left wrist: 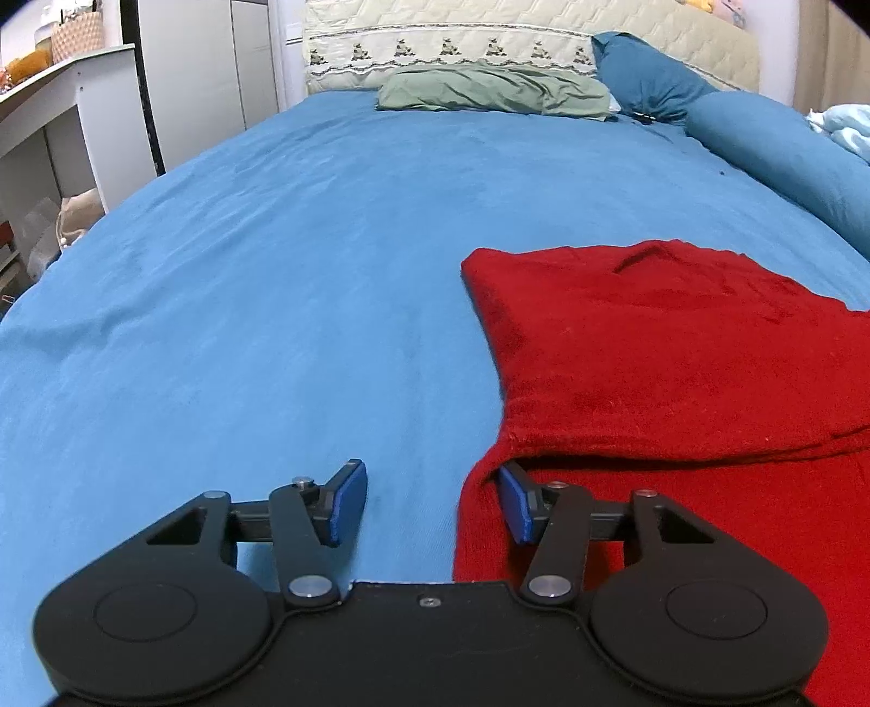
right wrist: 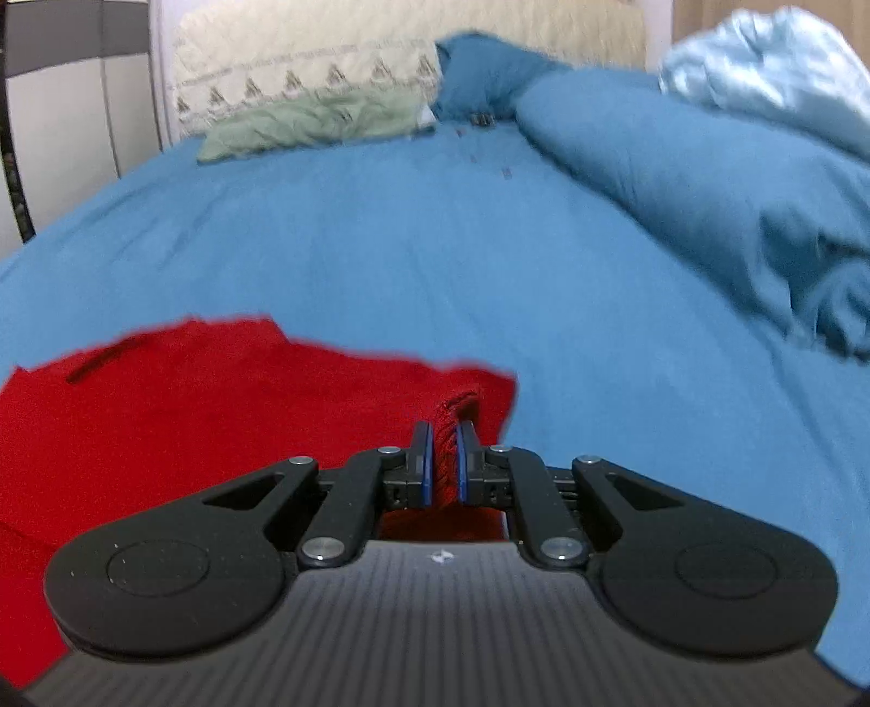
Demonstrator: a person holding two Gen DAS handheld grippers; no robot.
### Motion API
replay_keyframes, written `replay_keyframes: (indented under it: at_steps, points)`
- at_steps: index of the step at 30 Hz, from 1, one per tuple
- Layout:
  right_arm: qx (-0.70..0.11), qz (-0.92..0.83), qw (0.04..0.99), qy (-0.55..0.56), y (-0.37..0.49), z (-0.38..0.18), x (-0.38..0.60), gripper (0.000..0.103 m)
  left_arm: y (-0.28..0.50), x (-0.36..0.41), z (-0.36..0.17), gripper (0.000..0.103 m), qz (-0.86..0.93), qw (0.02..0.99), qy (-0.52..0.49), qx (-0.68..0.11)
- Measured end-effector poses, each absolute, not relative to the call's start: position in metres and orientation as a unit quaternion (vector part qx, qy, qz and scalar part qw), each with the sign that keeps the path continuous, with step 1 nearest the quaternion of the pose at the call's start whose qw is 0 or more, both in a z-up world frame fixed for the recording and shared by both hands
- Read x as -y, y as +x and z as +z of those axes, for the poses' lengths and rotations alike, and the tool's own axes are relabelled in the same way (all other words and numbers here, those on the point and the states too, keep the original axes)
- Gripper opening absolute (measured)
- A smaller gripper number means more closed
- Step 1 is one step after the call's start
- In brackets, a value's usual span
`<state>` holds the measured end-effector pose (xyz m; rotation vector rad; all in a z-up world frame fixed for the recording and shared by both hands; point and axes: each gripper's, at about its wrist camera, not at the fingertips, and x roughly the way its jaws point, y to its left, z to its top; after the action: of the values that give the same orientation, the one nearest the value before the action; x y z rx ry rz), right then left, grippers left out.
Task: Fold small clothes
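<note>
Left wrist view. My left gripper (left wrist: pixel 432 503) sits low over the blue bedsheet (left wrist: pixel 261 304), jaws apart. The left pad lies over bare sheet. The right fingertip (left wrist: pixel 514 508) is tucked under a lifted fold at the near left edge of the red sweater (left wrist: pixel 669 353). The red edge stands between the two pads, but the pads do not press it, so nothing is gripped. The sweater lies spread on the sheet to the right of centre, with an upper layer folded over a lower one near my finger. Its neckline slit shows at the far edge. At the head of the bed lie a green pillow (left wrist: pixel 489 92) and a dark blue pillow (left wrist: pixel 647 76) against a cream quilted headboard (left wrist: pixel 489 32). A white desk (left wrist: pixel 60 109) stands off the left side.

Right wrist view. The frame is blurred. My right gripper (right wrist: pixel 443 462) is clamped on a bunched edge of the red sweater (right wrist: pixel 163 435); red knit fills the narrow gap between the blue pads and pokes out past the tips. The pinched part seems to be the garment's right-hand edge, lifted off the sheet, though the blur keeps me from being sure. The rest of the sweater spreads leftward on the blue bedsheet (right wrist: pixel 435 245). A rolled blue duvet (right wrist: pixel 707 190) lies along the right, with pale blue cloth (right wrist: pixel 761 70) heaped behind it.
</note>
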<state>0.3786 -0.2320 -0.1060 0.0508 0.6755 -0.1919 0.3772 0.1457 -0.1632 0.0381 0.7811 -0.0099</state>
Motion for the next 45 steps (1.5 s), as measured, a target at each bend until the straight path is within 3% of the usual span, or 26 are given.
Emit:
replay_keyframes:
  at_steps: [3,5,6,7,8,10,17,20,24,31,34,42,45]
  points:
    - [-0.352,-0.087,0.932,0.028,0.369,-0.123,0.242,0.032,0.368,-0.137,-0.146,0.049,-0.023,0.932,0.032,-0.36]
    - [-0.345,-0.082,0.935,0.021,0.357,-0.124,0.244,0.053,0.362,-0.125,-0.131,0.056,-0.05,0.94,0.049,-0.333]
    - [-0.336,-0.076,0.939,0.018,0.351,-0.123,0.242,0.07,0.362,-0.116,-0.124,0.059,-0.067,0.942,0.055,-0.323]
    - [-0.32,-0.063,0.945,0.017,0.344,-0.121,0.241,0.081,0.364,-0.109,-0.12,0.063,-0.081,0.943,0.057,-0.318]
    - [-0.308,-0.052,0.95,0.017,0.342,-0.12,0.239,0.084,0.369,-0.101,-0.117,0.067,-0.094,0.943,0.056,-0.315]
    - [-0.295,-0.027,0.955,0.019,0.342,-0.118,0.233,0.086,0.381,-0.09,-0.12,0.071,-0.11,0.941,0.044,-0.318]
    - [-0.336,0.001,0.941,0.052,0.362,-0.149,0.233,0.086,0.41,-0.094,-0.167,0.071,-0.104,0.922,-0.029,-0.372]
    - [-0.318,0.002,0.946,0.057,0.36,-0.142,0.23,0.086,0.408,-0.096,-0.168,0.071,-0.108,0.924,-0.022,-0.367]
    - [-0.271,0.013,0.96,0.064,0.377,-0.121,0.22,0.095,0.41,-0.09,-0.168,0.071,-0.112,0.923,0.0,-0.367]
    - [-0.356,-0.025,0.931,0.074,0.466,-0.15,0.239,0.095,0.41,-0.087,-0.169,0.072,-0.109,0.924,0.008,-0.366]
    - [-0.347,-0.023,0.934,0.082,0.467,-0.15,0.245,0.094,0.412,-0.088,-0.168,0.072,-0.108,0.923,0.01,-0.37]
    - [-0.276,0.01,0.96,0.046,0.385,-0.08,0.244,0.095,0.372,-0.082,-0.112,0.073,-0.058,0.931,0.044,-0.357]
    - [-0.249,0.009,0.968,0.023,0.333,-0.037,0.243,0.095,0.337,-0.086,-0.078,0.085,-0.029,0.94,0.043,-0.337]
